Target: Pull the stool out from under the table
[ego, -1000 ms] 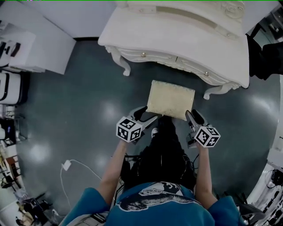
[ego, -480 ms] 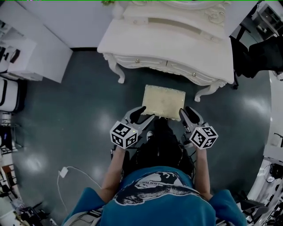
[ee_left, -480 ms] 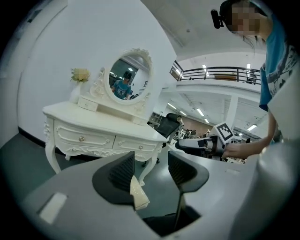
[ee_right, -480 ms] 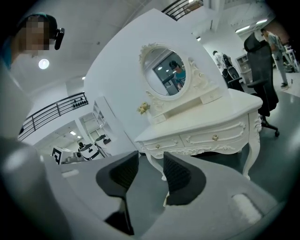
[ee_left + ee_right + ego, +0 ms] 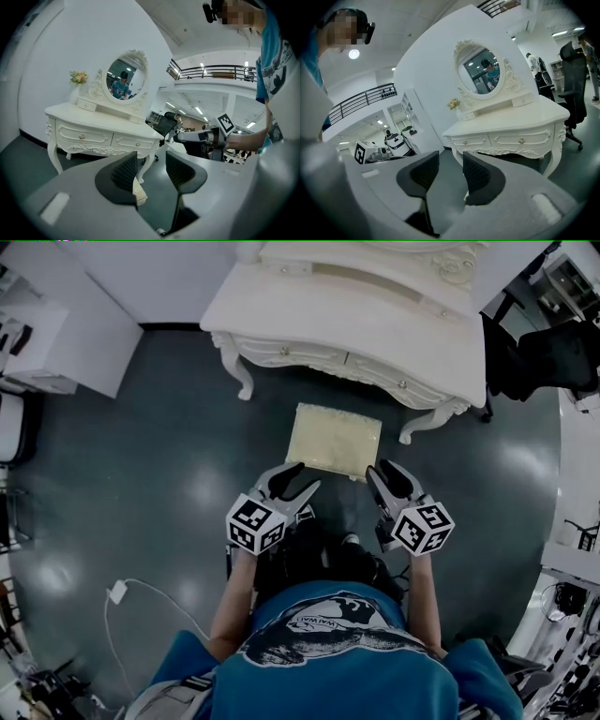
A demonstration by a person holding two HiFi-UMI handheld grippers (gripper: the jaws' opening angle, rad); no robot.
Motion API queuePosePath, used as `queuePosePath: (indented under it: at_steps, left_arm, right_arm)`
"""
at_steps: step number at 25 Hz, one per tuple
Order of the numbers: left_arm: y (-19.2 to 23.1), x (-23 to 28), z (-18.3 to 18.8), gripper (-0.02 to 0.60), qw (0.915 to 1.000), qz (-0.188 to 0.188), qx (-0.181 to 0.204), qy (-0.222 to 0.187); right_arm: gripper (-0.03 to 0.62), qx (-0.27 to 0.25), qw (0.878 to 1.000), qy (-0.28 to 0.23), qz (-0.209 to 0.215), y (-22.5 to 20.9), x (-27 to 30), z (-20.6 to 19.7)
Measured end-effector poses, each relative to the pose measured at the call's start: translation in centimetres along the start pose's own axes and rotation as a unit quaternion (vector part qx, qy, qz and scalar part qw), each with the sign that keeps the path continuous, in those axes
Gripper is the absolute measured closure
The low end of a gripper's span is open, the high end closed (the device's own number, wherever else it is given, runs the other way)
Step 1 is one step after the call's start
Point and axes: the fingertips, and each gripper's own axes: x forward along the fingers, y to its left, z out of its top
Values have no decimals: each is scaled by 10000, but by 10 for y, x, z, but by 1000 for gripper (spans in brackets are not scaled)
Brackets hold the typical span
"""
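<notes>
Left tool point(image 5: 294, 483) and right tool point(image 5: 383, 480) have lifted off the stool point(image 5: 335, 440), jaws just narrowing, part-open and empty. It sits just ahead between them, long side crosswise, equally near both.

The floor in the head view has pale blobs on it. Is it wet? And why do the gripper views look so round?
Head view: the blobs are most likely lights glaring off the shiny dark floor; the picture can't show whether it's wet. Left gripper view and right gripper view: a wide-angle lens curves the table and walls, and leaves black corners around a round picture.
</notes>
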Motion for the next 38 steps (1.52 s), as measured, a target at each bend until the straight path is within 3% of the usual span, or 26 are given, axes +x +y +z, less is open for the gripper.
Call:
queuePosePath:
  at_steps: [10, 18, 24, 28, 35, 38]
  left_arm:
    - [-10, -18, 3, 408, 9980, 538, 138, -309]
    - [-91, -21, -12, 422, 9979, 460, 332, -317]
    - [-145, -44, -33, 436, 9974, 565, 336, -293]
    - [-178, -54, -36, 468, 9960, 653, 512, -326]
    - [-210, -70, -51, 568, 9953, 730, 428, -480]
    - [-220, -76, -55, 568, 9950, 730, 470, -492]
  right_arm:
    - [462, -136, 9996, -124, 191, 19, -57, -13]
    - [474, -156, 9986, -397, 300, 20, -124, -28]
    - [507, -516, 9967, -408, 473, 44, -160, -47]
    - [542, -656, 9949, -438, 626, 53, -177, -56]
    - [594, -750, 9927, -537, 776, 70, -199, -68]
    - [595, -759, 9919, -559, 851, 76, -205, -72]
